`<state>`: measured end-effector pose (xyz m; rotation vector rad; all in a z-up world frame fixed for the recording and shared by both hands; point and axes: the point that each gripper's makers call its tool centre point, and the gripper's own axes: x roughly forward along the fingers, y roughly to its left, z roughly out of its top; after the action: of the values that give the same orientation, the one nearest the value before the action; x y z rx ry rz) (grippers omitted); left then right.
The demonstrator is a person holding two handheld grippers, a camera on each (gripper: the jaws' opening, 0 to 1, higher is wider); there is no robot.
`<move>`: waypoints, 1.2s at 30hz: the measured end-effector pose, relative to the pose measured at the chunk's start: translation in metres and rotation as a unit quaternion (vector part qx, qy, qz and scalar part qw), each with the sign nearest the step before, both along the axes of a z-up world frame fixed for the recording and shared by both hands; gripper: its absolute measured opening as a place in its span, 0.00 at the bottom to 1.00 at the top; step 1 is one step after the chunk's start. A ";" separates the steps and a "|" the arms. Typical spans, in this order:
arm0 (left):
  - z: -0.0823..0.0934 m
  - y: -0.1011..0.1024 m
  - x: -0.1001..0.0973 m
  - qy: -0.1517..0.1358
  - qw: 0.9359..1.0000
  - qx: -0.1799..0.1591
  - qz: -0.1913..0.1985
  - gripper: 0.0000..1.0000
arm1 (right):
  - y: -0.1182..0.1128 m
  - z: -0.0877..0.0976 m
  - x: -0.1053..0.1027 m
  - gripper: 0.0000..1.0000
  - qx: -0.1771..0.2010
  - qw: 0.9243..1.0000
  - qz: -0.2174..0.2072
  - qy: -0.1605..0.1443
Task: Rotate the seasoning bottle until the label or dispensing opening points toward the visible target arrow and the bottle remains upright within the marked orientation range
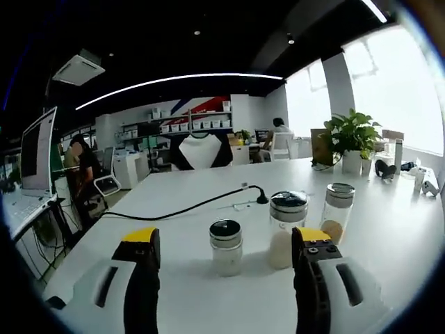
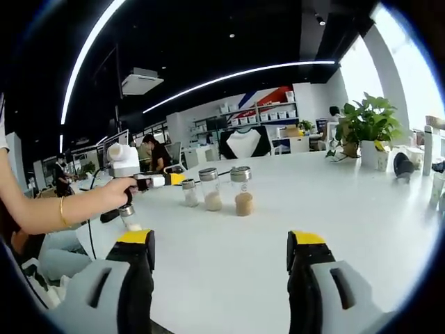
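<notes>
Three glass seasoning bottles with dark and silver lids stand upright in a row on the white table (image 1: 208, 292). The small bottle (image 1: 226, 247) holds pale powder, the middle bottle (image 1: 287, 228) white grains, and the far bottle (image 1: 336, 212) a brown spice. My left gripper (image 1: 226, 240) is open, its yellow-tipped jaws wide apart, with the small bottle just ahead between them. In the right gripper view the same bottles (image 2: 211, 189) stand farther off. There a hand holds the left gripper (image 2: 167, 179) close to the smallest bottle (image 2: 189, 193). My right gripper (image 2: 221, 240) is open over bare table.
A black cable (image 1: 195, 207) runs across the table behind the bottles. A potted plant (image 1: 351, 139) and small items (image 1: 386, 169) stand at the far right. A monitor (image 1: 38, 149) sits at the left edge. People and chairs are in the office behind.
</notes>
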<state>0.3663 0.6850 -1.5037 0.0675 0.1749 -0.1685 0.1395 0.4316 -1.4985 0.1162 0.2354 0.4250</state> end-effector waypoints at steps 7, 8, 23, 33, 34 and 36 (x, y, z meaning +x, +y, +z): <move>-0.009 -0.004 0.021 -0.007 1.000 0.002 -0.009 0.74 | -0.005 0.006 0.003 0.77 0.002 1.000 -0.007 -0.003; -0.010 -0.003 0.023 -0.007 1.000 0.001 -0.005 0.72 | -0.006 0.006 0.004 0.77 0.004 1.000 -0.009 -0.004; -0.035 -0.003 0.048 0.019 1.000 -0.001 0.013 0.62 | -0.021 0.005 0.010 0.76 0.003 1.000 -0.013 0.005; -0.060 -0.010 0.054 0.046 0.999 0.016 0.004 0.58 | -0.025 0.002 0.013 0.75 0.007 1.000 -0.011 0.008; -0.062 -0.010 0.055 0.050 0.999 0.018 0.003 0.57 | -0.026 0.001 0.013 0.75 0.007 1.000 -0.011 0.009; -0.067 -0.010 0.056 0.054 0.998 0.019 0.000 0.56 | -0.026 0.001 0.013 0.74 0.008 1.000 -0.011 0.010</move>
<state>0.4228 0.6749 -1.5709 0.0955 0.2859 -0.1690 0.1528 0.4056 -1.4976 0.1382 0.2502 0.4035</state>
